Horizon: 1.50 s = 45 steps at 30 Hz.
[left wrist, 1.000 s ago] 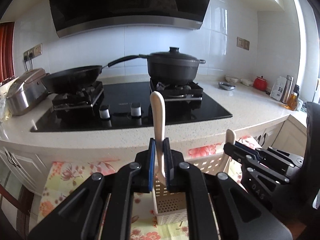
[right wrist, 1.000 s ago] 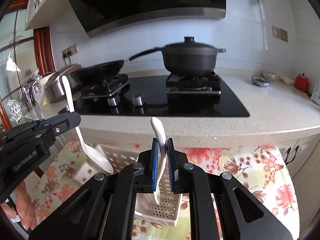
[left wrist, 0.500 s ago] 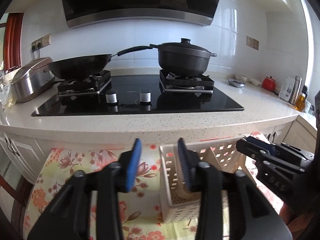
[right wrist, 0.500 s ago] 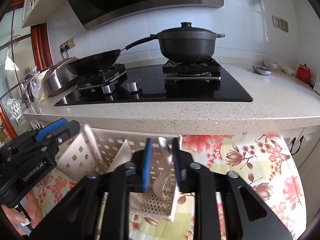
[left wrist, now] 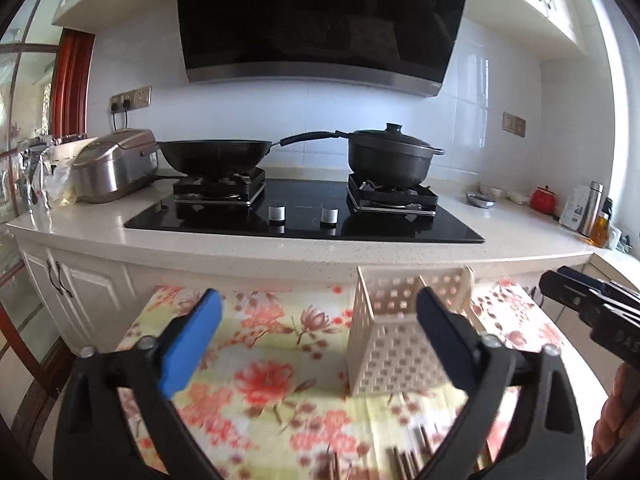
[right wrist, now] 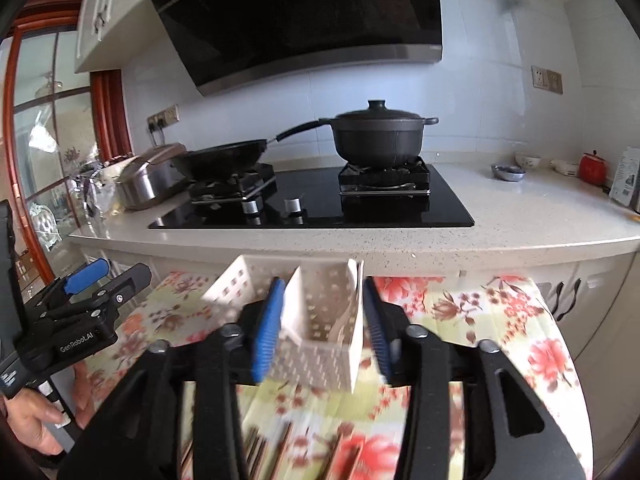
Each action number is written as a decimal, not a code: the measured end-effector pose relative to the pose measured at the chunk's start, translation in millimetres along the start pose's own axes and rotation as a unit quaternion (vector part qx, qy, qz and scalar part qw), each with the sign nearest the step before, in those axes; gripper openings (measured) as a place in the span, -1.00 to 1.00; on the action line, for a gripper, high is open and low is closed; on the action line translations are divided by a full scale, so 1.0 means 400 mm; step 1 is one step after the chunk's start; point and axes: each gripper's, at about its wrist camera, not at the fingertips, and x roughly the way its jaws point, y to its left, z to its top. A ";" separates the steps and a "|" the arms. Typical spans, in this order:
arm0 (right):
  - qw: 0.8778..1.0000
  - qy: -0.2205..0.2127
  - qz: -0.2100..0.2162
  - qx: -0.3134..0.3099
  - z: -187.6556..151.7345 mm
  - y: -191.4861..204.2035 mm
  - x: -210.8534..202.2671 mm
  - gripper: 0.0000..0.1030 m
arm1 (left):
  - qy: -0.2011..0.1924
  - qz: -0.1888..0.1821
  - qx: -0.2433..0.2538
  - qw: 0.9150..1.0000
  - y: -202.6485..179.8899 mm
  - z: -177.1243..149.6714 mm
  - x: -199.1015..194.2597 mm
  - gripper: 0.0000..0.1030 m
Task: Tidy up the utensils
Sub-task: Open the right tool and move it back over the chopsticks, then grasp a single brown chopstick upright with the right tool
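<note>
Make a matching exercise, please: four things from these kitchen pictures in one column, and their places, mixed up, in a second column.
Things:
1. black lidded cooking pot
2. black frying pan
3. white perforated plastic utensil basket
4. silver rice cooker

Places:
A. on the floral tablecloth
B. on the right burner
C. on the counter, left of the stove
D. on the left burner

Pairs: 1-B, 2-D, 3-A, 4-C
</note>
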 end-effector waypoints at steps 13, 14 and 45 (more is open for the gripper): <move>1.000 0.021 -0.018 0.010 -0.233 0.005 -0.200 0.31 | 0.031 -0.054 -0.011 0.998 0.010 -0.194 -0.213 0.91; 0.999 0.026 -0.019 0.010 -0.249 0.004 -0.198 0.31 | 0.038 -0.061 -0.026 0.997 0.020 -0.213 -0.216 0.91; 0.970 0.223 -0.093 0.015 -0.401 -0.028 0.118 -0.60 | 0.145 0.010 -0.004 0.989 0.079 -0.374 -0.143 0.55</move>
